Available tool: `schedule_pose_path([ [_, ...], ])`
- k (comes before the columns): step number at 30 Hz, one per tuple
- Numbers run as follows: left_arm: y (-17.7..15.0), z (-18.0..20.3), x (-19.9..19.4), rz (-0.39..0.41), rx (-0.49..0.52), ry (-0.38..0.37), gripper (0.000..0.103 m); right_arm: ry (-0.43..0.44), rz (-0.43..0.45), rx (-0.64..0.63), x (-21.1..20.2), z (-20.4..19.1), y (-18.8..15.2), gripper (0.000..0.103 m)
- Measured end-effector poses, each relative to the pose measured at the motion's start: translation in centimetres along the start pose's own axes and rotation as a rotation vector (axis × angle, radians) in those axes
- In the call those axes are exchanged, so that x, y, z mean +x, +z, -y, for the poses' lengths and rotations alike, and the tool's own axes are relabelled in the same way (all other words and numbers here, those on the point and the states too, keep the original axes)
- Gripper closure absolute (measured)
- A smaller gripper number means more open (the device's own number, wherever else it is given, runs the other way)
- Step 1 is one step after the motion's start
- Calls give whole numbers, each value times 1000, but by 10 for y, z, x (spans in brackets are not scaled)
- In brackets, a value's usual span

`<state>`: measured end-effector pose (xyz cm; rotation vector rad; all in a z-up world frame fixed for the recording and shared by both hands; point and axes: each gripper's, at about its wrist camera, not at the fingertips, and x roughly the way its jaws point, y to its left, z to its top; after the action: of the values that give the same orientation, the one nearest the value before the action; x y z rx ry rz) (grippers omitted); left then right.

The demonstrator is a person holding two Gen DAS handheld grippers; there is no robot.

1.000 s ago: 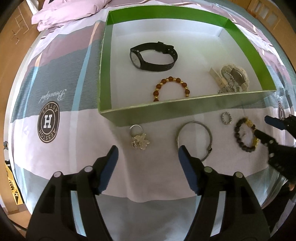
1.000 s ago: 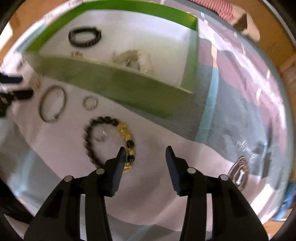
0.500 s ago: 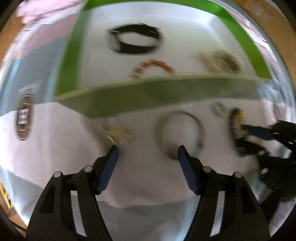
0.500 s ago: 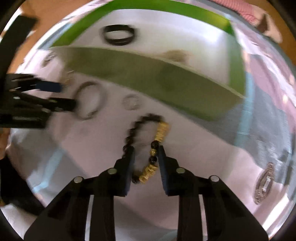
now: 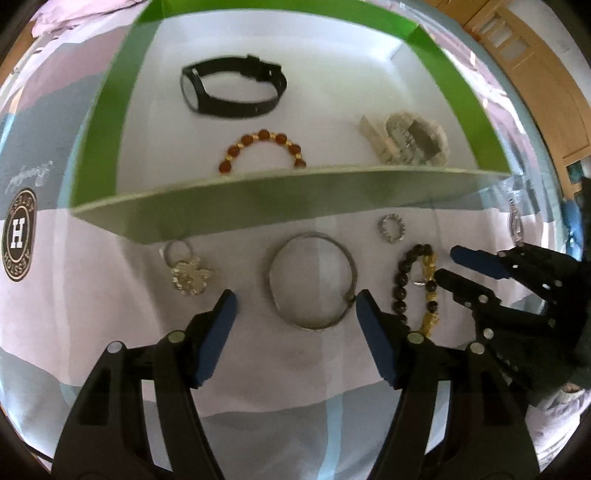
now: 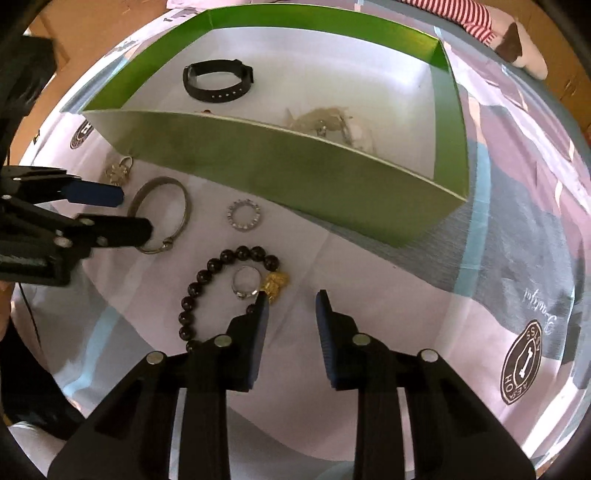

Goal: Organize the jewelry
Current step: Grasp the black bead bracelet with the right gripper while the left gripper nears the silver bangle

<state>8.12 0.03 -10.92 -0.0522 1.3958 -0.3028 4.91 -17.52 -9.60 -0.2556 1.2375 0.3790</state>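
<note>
Green-walled, white-floored cardboard box (image 5: pixel 280 218): holds a black strap watch (image 5: pixel 232 86), an amber bead bracelet (image 5: pixel 263 147) and a pale watch (image 5: pixel 406 138).

On the bedsheet (image 5: pixel 295 369), just before the box:
- Silver bangle (image 5: pixel 312 282): lies between the fingers of the left gripper (image 5: pixel 293 308), spread wide and empty.
- Black-and-gold bead bracelet (image 6: pixel 229 291), small silver ring (image 6: pixel 245 282) inside its loop: right gripper (image 6: pixel 291 295) parted narrowly, empty; one finger tip sits at the gold charm.

Handling, as judged: straddle the bead strand alone, avoid the ring, close low.

Home bedroom, patterned bedsheet (image 5: pixel 92 96), pillow (image 5: pixel 74 14), wood cabinet (image 5: pixel 517 48) behind.
</note>
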Motion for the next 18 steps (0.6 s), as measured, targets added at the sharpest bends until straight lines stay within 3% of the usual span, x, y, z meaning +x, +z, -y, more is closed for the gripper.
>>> schedule_pose_path([
  [3,-1,7,6,-4,50,30,27,-2,14,-17,1,-10,1,75],
  [6,-4,17,11,-12,103,103,28,-14,16,-29,2,-13,1,75],
  [8,-6,24,12,-6,140,153,35,-7,12,-20,2,-10,1,75],
  [10,-7,27,12,-4,144,175,50,1,5,-4,1,-6,3,75],
  [12,-7,24,9,-12,121,149,56,6,-2,13,-3,2,0,75],
  [16,-3,9,-1,-18,74,80,55,11,8,43,-8,10,-1,75],
  [17,-2,6,-4,-12,63,63,53,23,15,59,-9,12,0,75],
  [18,0,4,-8,2,48,48,41,29,19,65,-10,14,0,74],
])
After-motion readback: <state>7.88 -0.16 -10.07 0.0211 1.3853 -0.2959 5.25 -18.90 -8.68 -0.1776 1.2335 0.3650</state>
